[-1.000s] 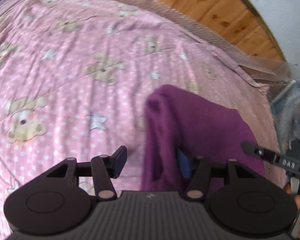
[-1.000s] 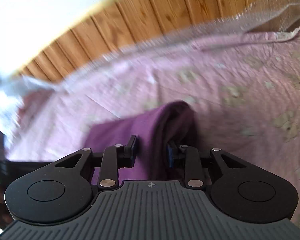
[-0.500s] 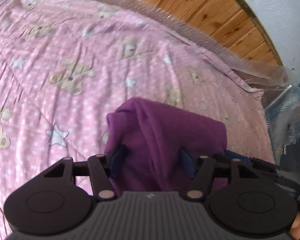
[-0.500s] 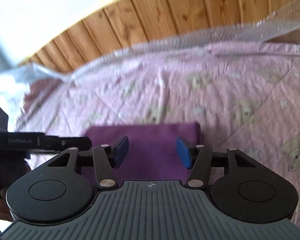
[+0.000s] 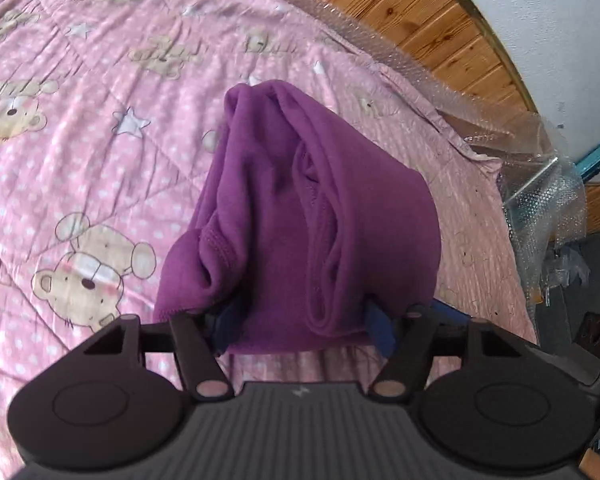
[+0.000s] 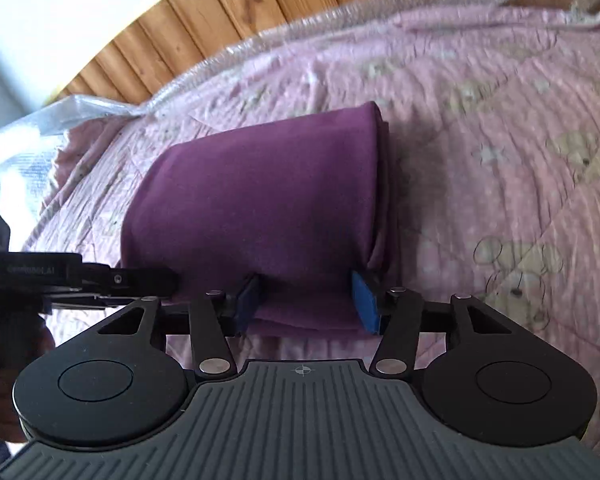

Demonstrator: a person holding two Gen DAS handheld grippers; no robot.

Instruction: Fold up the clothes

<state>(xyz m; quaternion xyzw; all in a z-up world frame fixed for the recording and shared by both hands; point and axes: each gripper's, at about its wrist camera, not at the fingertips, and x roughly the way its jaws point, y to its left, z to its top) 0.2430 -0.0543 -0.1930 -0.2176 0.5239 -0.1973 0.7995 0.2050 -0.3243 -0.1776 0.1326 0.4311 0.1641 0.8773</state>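
A folded purple garment (image 5: 300, 216) lies on the pink teddy-bear bedspread (image 5: 80, 128). In the left wrist view my left gripper (image 5: 300, 320) is wide open, its blue pads standing on either side of the garment's near end, which bulges between the fingers. In the right wrist view the garment (image 6: 260, 200) is a smooth folded bundle, and my right gripper (image 6: 308, 300) is open with its pads at the near edge. The left gripper's black body (image 6: 60, 276) shows at the left of that view.
A wooden headboard (image 5: 440, 24) with clear bubble wrap (image 5: 540, 184) runs along the far side of the bed. The bed's edge drops off at the right in the left wrist view, with dark clutter (image 5: 572, 280) beyond. Open bedspread (image 6: 520, 160) lies to the right of the garment.
The right gripper let go of the garment and opened, then backed off a little. The left gripper moved in over the garment's end, staying open. The garment now lies as a folded bundle.
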